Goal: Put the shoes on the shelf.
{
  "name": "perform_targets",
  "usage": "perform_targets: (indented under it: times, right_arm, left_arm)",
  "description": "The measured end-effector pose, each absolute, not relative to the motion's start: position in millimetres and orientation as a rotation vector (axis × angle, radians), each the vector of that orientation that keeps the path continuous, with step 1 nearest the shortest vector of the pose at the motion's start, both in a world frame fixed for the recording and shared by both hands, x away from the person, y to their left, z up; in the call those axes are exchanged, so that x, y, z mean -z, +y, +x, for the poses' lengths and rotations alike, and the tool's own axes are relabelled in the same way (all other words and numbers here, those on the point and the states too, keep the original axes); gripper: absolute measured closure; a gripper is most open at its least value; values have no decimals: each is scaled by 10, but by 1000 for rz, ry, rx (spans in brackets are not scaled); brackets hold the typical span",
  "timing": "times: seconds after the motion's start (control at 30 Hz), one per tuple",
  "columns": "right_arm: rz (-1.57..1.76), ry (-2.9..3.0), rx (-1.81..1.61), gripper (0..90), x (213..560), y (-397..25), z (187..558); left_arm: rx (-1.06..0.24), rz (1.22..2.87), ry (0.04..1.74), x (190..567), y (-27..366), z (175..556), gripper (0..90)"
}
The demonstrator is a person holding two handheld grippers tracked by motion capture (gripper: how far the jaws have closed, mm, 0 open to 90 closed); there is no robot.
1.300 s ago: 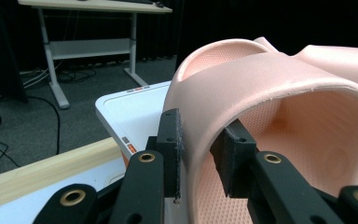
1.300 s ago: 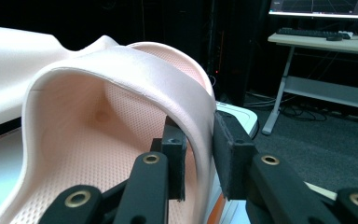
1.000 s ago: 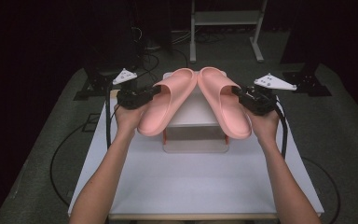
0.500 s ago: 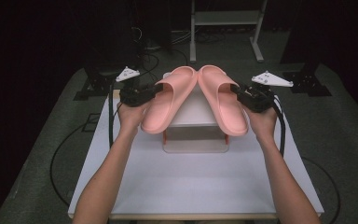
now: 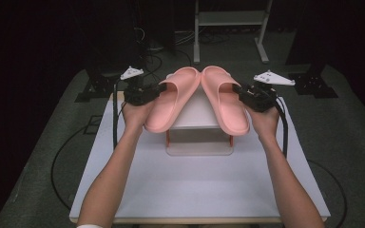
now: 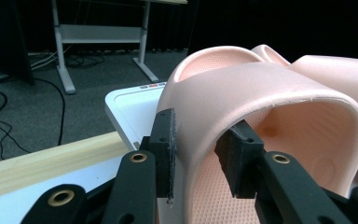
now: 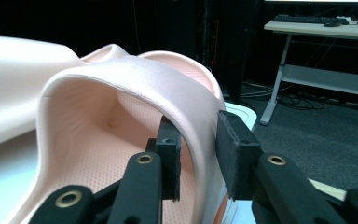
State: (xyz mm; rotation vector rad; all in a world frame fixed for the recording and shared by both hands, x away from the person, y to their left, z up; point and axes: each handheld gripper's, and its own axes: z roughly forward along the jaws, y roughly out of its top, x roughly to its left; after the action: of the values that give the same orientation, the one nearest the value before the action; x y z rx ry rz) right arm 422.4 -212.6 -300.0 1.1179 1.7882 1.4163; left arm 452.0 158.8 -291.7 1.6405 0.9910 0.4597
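Two pink slides, left slipper [image 5: 171,102] and right slipper [image 5: 225,99], held toes together above a small white rack [image 5: 197,126] at mid-table. Left gripper [image 6: 196,147] and right gripper [image 7: 196,149] each pinching a strap. Raised slightly farther back than a second ago; placement apparently near. No legible branding.

Two pink slippers [image 5: 171,102]; two grippers [image 5: 147,92]
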Motion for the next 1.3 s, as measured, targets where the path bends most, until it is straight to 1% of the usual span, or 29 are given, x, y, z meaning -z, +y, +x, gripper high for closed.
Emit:
perform_targets:
  times: [0.5, 0.6, 0.97, 1.3]
  right_arm:
    - [1134, 1792, -1394, 696, 3007, -2096, 4295]
    - [1149, 1796, -1399, 697, 3017, -2108, 4311]
    - [1159, 1801, -1416, 704, 3040, -2097, 4355]
    - [1157, 1814, -1398, 703, 3061, -2057, 4399]
  left_arm:
    - [-453, 1650, 1011, 2868, 1440, 4596, 625]
    - [-436, 1659, 1022, 2890, 1426, 4613, 622]
    - [-398, 1630, 1041, 2907, 1346, 4626, 590]
    - [-403, 1623, 1059, 2932, 1319, 4649, 569]
